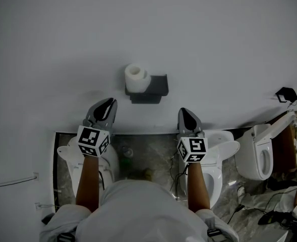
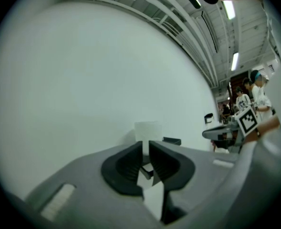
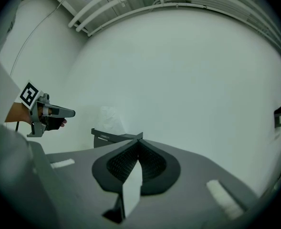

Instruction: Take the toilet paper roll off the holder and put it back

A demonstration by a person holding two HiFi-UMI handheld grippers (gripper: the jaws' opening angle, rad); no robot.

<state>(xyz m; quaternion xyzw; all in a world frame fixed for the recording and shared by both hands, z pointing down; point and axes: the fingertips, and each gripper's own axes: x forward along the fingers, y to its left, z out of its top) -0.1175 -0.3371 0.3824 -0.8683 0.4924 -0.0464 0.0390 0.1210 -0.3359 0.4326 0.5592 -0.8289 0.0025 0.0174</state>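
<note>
The toilet paper roll [image 1: 136,77] sits at the left end of the black holder [image 1: 156,87], which is fixed to the white wall [image 1: 214,44]. It seems to stand on end there with its core showing, so I'd judge it lifts off rather than slides sideways (though the peg or bar that carries it is hidden from where I stand). Nothing has been taken off yet.

Both tools are held short of the holder and below it, one to either side, pointing up toward it. That looks like a ready stance before the reach.

The left tongs [image 1: 107,105] are parted by only a thin slit and have hold of nothing. Seen along them, the roll lines up right in that slit, well beyond the tips. That suggests this is the hand meant to fetch the roll. The gap is far too narrow to take the roll, so it would have to widen a good deal first.

The right tongs [image 1: 184,112] are closed tip to tip and empty. They sit below and to the right of the holder, with the roll off to their left. I take that hand to be waiting, perhaps to steady things.

A white toilet [image 1: 256,155] stands lower down, well to the right of the holder and clear of the work.
</note>
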